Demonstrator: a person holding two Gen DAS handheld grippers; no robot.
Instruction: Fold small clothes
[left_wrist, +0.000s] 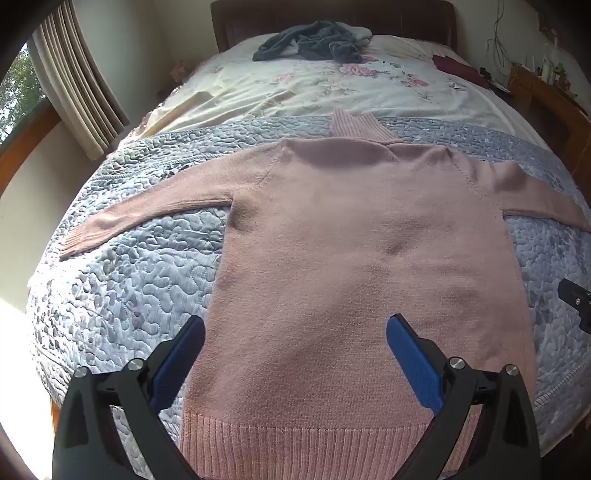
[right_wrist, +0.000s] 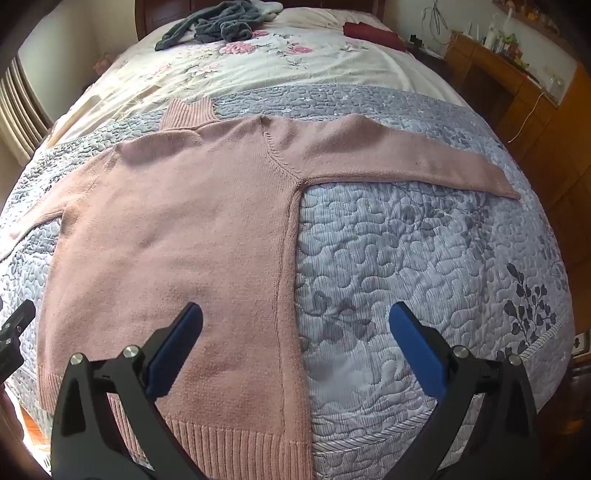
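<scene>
The pink sweater (left_wrist: 354, 258) lies flat and face-down on the grey quilt (left_wrist: 129, 280), sleeves out to both sides, so I judge folding not yet begun. My left gripper (left_wrist: 295, 350) and right gripper (right_wrist: 295, 343) hover above the hem, jaws spread and empty. Next I would pinch the right sleeve (right_wrist: 406, 162) and carry it across the body.

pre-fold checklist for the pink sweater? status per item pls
1. Pink sweater spread flat on the quilt: ok.
2. Both sleeves out to the sides, right sleeve, left sleeve: ok.
3. Left gripper jaws open, empty: ok.
4. Right gripper jaws open, empty: ok.
5. Nothing lying on the sweater; grey clothes lie far up the bed: ok.
6. Grip on hem: not ok, none yet.
</scene>
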